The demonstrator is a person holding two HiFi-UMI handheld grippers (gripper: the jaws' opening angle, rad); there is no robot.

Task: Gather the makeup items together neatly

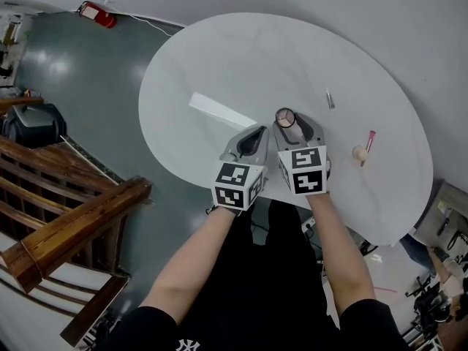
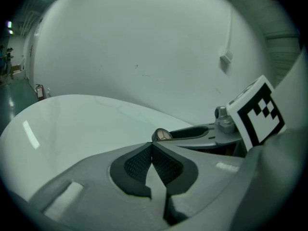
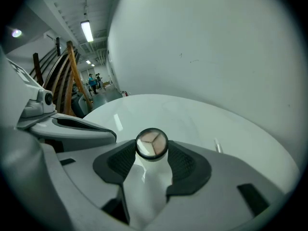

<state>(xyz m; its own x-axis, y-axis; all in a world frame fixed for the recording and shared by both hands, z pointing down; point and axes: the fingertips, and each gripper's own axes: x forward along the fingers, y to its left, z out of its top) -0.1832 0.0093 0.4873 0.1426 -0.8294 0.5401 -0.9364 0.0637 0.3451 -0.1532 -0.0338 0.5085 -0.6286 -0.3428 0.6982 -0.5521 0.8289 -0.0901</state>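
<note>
Sponge (image 1: 359,152), pink stick (image 1: 371,140) right of compact (image 1: 285,117)

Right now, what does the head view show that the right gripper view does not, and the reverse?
Head view only: a beige sponge and a pink stick near the right edge of the white table, and the person's forearms. Right gripper view only: ceiling lights and distant people in the hall. Both: the round compact clamped in the right gripper's jaws, the left gripper beside it, a small silver tube farther out, and the table.
</note>
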